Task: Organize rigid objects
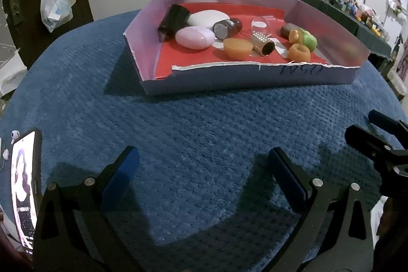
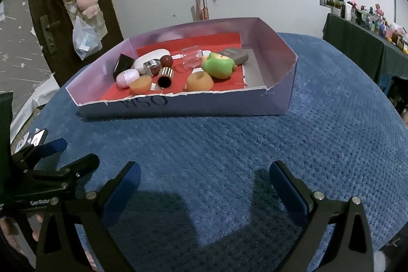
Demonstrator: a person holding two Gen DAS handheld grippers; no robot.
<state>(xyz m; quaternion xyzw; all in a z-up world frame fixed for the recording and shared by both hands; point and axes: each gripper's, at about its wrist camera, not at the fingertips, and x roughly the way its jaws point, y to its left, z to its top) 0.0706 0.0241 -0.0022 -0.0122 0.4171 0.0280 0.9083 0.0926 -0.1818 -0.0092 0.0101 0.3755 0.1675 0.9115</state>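
Observation:
A shallow lilac cardboard tray (image 1: 244, 82) (image 2: 183, 106) with a red floor stands on the blue cloth. In it lie a black box (image 1: 173, 18), a white oval case (image 1: 207, 18), a lilac egg-shaped case (image 1: 195, 37) (image 2: 127, 77), an orange cup (image 1: 237, 48) (image 2: 140, 83), an orange ring (image 1: 298, 52) (image 2: 199, 82), a studded metal tube (image 1: 262, 43) (image 2: 165, 78), a green toy (image 2: 218, 65) and a grey case (image 2: 233, 55). My left gripper (image 1: 204, 162) and right gripper (image 2: 204, 175) are both open and empty, low over the cloth well in front of the tray.
A phone with a lit screen (image 1: 24, 185) and earbuds lie at the cloth's left edge. A dark table (image 2: 357, 42) with small items stands at the right. A door (image 2: 51, 17) with hanging plush toys is at the back left.

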